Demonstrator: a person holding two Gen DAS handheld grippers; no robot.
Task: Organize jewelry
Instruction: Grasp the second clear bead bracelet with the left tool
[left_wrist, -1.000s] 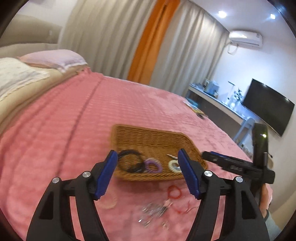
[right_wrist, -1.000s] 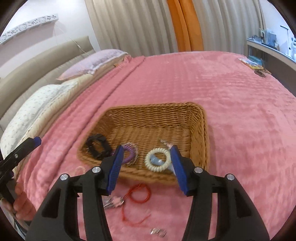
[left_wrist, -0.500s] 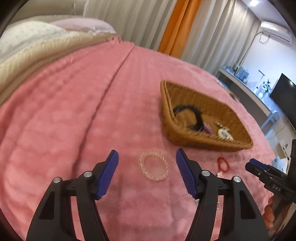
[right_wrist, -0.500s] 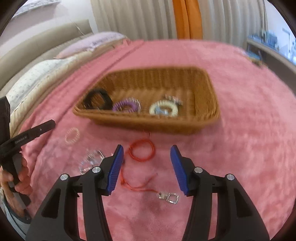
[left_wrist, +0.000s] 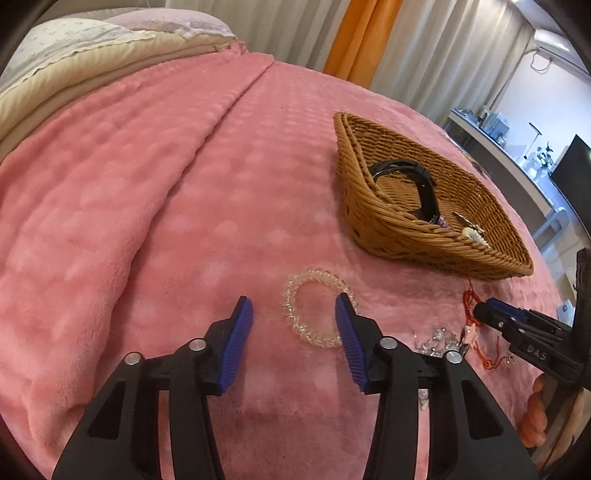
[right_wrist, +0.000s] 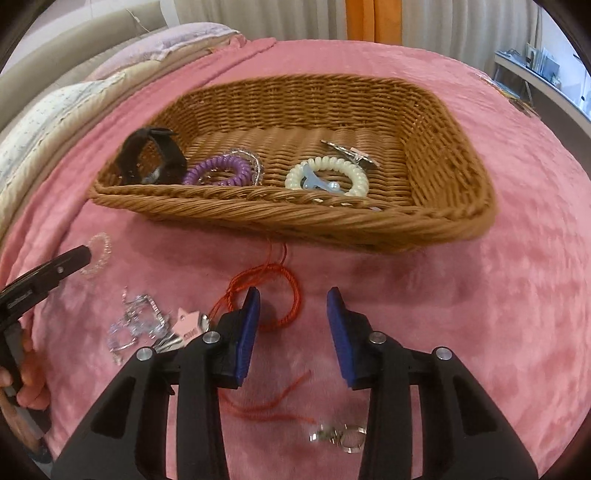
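A wicker basket (right_wrist: 280, 218) (left_wrist: 391, 229) sits on the pink blanket. It holds a black watch (right_wrist: 155, 157), a purple coil tie (right_wrist: 218, 171), a white coil tie (right_wrist: 327, 175) and a metal clip (right_wrist: 349, 151). My left gripper (left_wrist: 293, 308) is open low over a clear bead bracelet (left_wrist: 314, 310) (right_wrist: 98, 253), its right finger over the bracelet's right edge. My right gripper (right_wrist: 293, 304) is open just above a red cord bracelet (right_wrist: 284, 295). A pile of clear and pink trinkets (right_wrist: 147, 325) (left_wrist: 439, 341) lies between the two grippers.
A small metal clasp (right_wrist: 340, 435) lies on the red cord's loose end near the front edge. Pillows (left_wrist: 92, 48) lie at the far left, curtains behind. A counter and TV (left_wrist: 569, 177) stand to the right of the bed.
Both grippers have dropped lower and closer to the blanket. The left has closed in on the clear bracelet and narrowed a little. The right has moved down over the red cord.
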